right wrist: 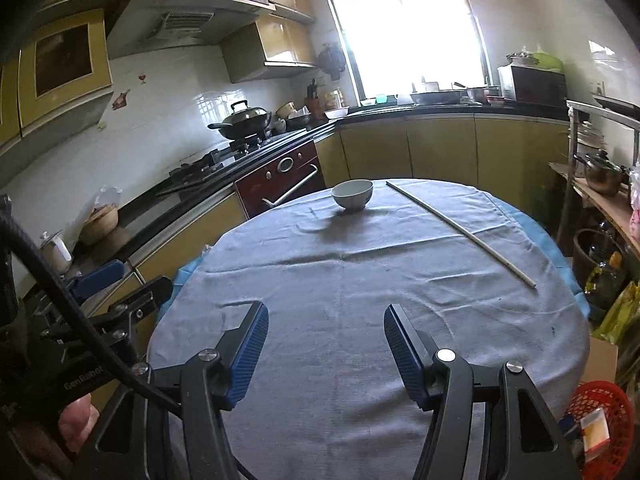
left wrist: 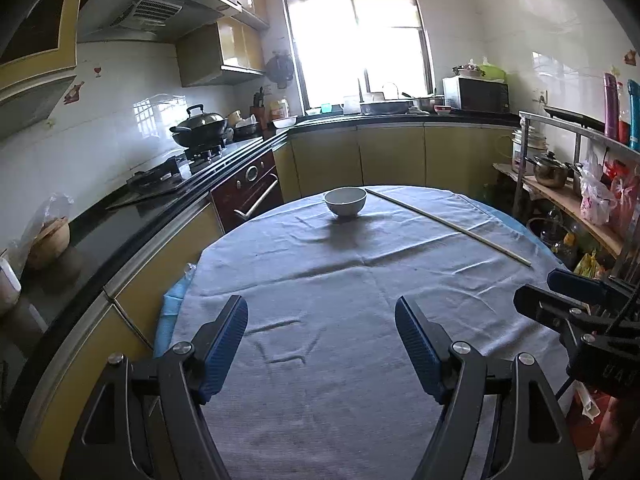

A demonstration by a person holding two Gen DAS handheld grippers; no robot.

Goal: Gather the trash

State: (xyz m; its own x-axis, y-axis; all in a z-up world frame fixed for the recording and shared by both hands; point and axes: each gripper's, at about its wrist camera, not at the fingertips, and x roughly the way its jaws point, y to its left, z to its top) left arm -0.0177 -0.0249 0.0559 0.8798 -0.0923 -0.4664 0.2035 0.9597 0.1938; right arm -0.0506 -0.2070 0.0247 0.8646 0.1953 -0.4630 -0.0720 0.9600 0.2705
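A round table under a grey cloth (left wrist: 340, 280) (right wrist: 360, 280) holds a white bowl (left wrist: 345, 201) (right wrist: 352, 195) at its far side and a long thin pale stick (left wrist: 448, 226) (right wrist: 460, 228) lying diagonally at the far right. My left gripper (left wrist: 321, 316) is open and empty over the near part of the cloth. My right gripper (right wrist: 326, 322) is open and empty, also over the near cloth. A red plastic basket (right wrist: 600, 412) with a small carton in it stands on the floor at the lower right of the right wrist view.
A black kitchen counter (left wrist: 120, 224) with a gas hob and a wok (left wrist: 200, 124) runs along the left. Yellow cabinets (left wrist: 392, 156) lie behind the table. A cluttered metal shelf with pots and bags (left wrist: 568, 176) stands on the right.
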